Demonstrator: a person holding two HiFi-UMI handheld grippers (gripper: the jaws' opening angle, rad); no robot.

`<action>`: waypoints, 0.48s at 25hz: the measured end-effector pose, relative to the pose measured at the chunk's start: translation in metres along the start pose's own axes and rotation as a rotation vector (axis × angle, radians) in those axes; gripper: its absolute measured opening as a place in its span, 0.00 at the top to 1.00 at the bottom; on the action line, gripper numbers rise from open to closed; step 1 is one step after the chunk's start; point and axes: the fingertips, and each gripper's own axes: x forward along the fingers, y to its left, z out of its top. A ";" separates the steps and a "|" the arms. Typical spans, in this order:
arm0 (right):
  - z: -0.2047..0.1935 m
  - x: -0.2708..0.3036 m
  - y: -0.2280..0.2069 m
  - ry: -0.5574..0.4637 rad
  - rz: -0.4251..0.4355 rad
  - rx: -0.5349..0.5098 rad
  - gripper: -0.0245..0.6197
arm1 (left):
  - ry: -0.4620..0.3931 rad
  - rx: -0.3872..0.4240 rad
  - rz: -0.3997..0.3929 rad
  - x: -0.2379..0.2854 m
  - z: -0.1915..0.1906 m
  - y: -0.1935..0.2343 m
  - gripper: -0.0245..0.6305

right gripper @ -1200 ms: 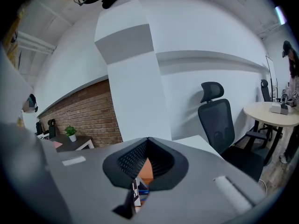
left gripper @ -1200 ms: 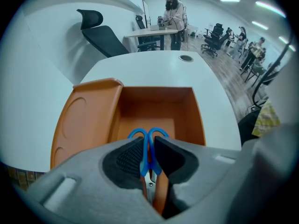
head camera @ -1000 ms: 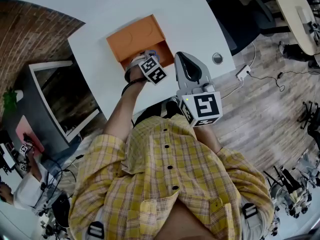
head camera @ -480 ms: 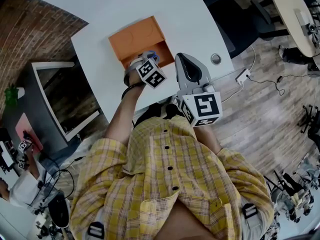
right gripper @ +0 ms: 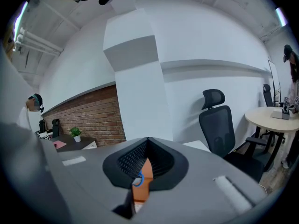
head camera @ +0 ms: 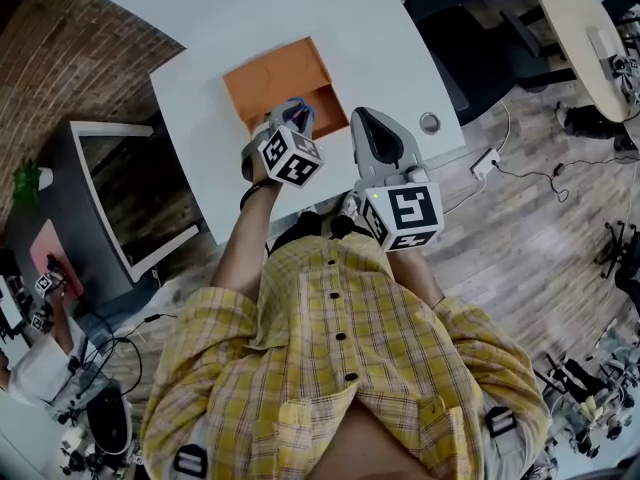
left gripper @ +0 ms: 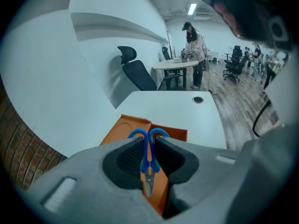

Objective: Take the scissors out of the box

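While left tongs point(head camera: 290, 118) are clamping the blue-handled steel scissors point(left gripper: 149, 181) just above the open orange cardboard box point(head camera: 275, 73), lifting straight up is looking safest; right tongs point(right gripper: 145, 148) are idling closed, empty.

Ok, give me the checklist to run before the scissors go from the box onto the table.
1. Left gripper shut on the scissors: ok, the jaws clamp just below the blue handle loops.
2. Blades closed: ok, they lie together, pointing down.
3. Scissors clear of the box: cannot tell; they are over its near edge, but their height is unclear.
4. Right gripper out of the way: ok, it is beside the left, with its jaws together and holding nothing.
5. Bare table to set them on: ok, to the right of the box in the head view.
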 end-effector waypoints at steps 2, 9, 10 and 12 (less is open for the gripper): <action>0.001 -0.003 0.001 -0.003 0.005 -0.002 0.95 | -0.039 -0.041 0.006 -0.011 0.009 0.002 0.84; 0.011 -0.002 0.009 -0.015 0.027 -0.016 0.95 | -0.140 -0.159 0.028 -0.050 0.033 0.018 0.84; 0.012 -0.002 0.010 -0.017 0.031 -0.017 0.95 | -0.156 -0.172 0.033 -0.055 0.036 0.020 0.84; 0.014 -0.001 0.012 -0.022 0.043 -0.013 0.95 | -0.188 -0.190 0.051 -0.066 0.044 0.024 0.84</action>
